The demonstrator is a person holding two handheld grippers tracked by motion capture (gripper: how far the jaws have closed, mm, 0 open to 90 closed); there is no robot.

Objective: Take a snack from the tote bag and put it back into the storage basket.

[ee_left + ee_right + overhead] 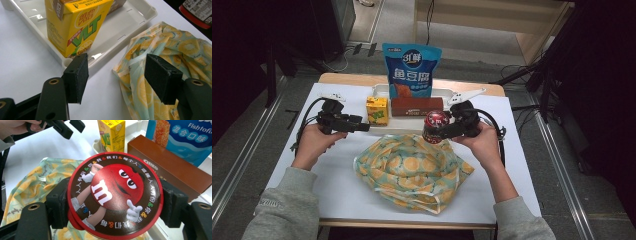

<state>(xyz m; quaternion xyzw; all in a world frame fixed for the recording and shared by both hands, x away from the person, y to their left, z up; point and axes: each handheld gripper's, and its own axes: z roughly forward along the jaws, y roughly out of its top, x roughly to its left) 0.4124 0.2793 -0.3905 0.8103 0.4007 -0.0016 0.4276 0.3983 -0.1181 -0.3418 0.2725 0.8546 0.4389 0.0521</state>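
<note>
Right tool (pixel 447 131): closed on a round red-lidded candy tub (pixel 435 127), one jaw pressed against each side of the tub, as the right gripper view shows. The tub (pixel 115 195) is held off the tabletop (pixel 337 185), above the far right edge of a yellow-and-green fabric bag (pixel 412 172) printed with lemon slices, just in front of the white tray (pixel 379 91). Its lid bears a red cartoon figure with a white letter m.

Left tool (pixel 362 126): jaws set wide apart with nothing between them. In the left gripper view the left tool (pixel 116 78) hangs over bare tabletop, with one jaw near the front corner of the tray (pixel 140 17) and the other over the edge of the fabric bag (pixel 160 45).

Tray contents: a yellow drink carton (pixel 377 110) stands upright at the left end; a brown biscuit box (pixel 417 106) lies on its long side to the right of the carton; a blue snack pouch (pixel 411 70) stands behind them at the far side. The carton (pixel 77 25) sits close to the tray's front wall.

The fabric bag lies crumpled on the near half of the tabletop, between the person's two forearms. Both hands grip the tool handles, and a black cable trails from each tool.
</note>
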